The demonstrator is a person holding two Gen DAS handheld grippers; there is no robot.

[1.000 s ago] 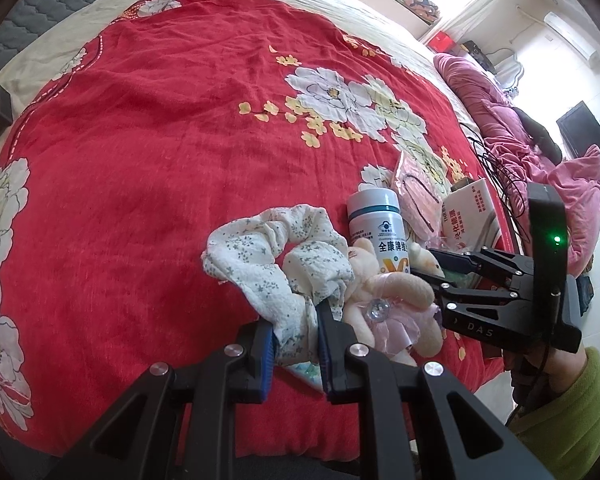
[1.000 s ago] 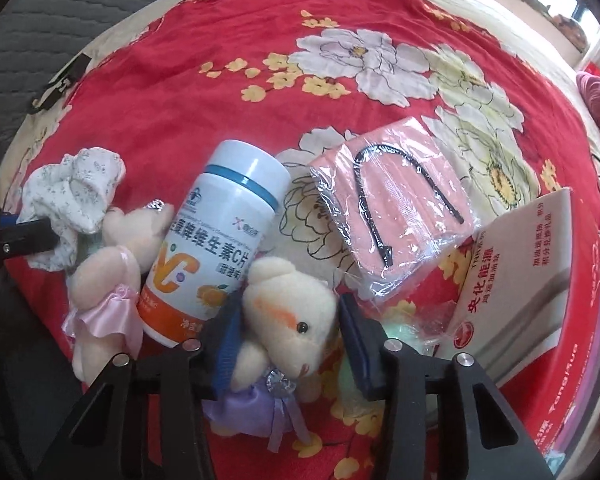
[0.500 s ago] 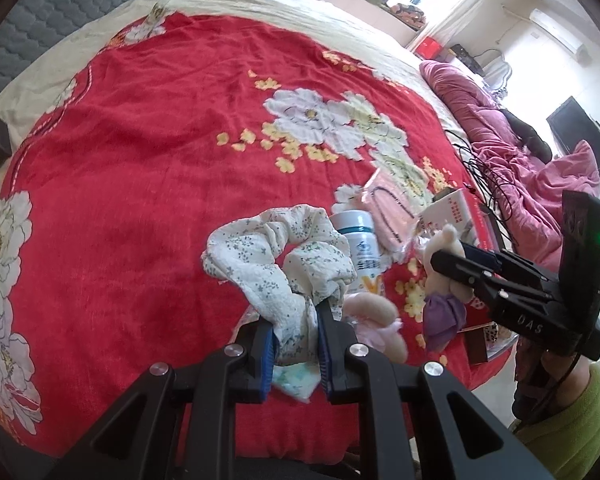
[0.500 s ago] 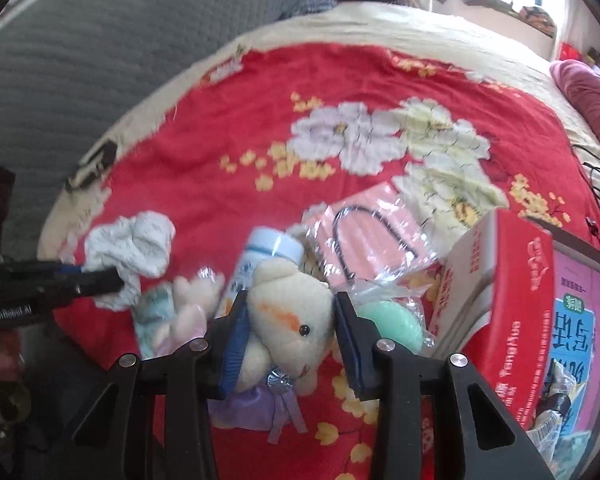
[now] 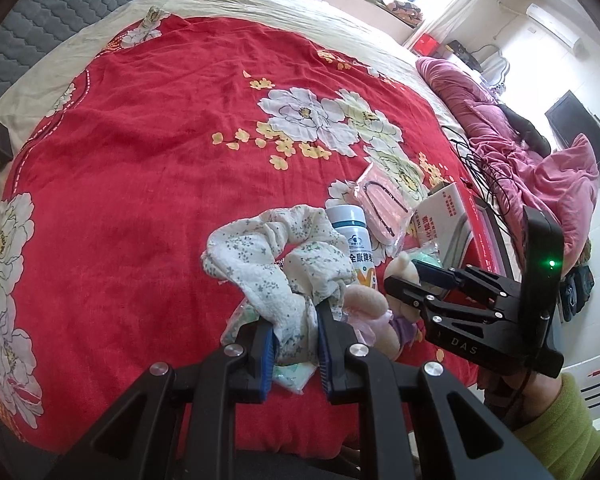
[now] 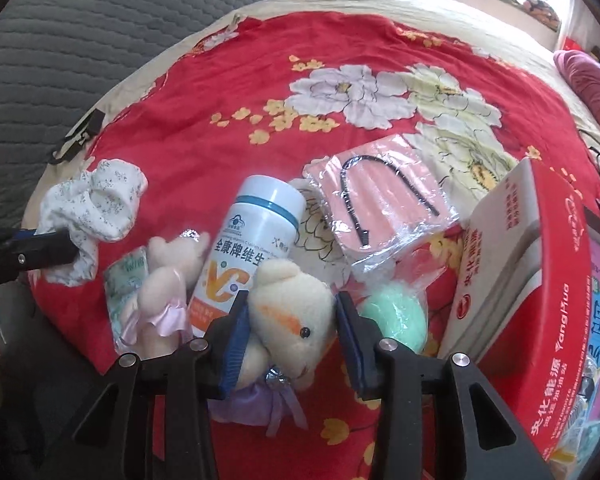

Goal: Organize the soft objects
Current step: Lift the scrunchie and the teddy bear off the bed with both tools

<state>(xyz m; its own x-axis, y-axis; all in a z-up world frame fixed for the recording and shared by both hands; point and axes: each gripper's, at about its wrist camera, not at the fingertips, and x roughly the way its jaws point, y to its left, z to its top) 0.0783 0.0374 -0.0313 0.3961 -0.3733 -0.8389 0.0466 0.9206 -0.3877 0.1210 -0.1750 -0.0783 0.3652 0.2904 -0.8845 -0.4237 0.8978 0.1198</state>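
With the left tool (image 5: 294, 342) pinching the floral scrunchie (image 5: 276, 264) and the right tool (image 6: 288, 340) apparently clamping the cream plush bear (image 6: 290, 312), lift both clear of the vitamin bottle (image 6: 252, 240) at frame centre.

Floral scrunchie (image 5: 276, 264) pinched in left claw (image 5: 296, 344) above red bedspread (image 5: 140, 160)

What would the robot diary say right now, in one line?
left gripper: shut on white floral fabric scrunchie | right gripper: shut on cream plush bear

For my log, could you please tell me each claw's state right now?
Left claw: closed on white floral fabric scrunchie.
Right claw: closed on cream plush bear.
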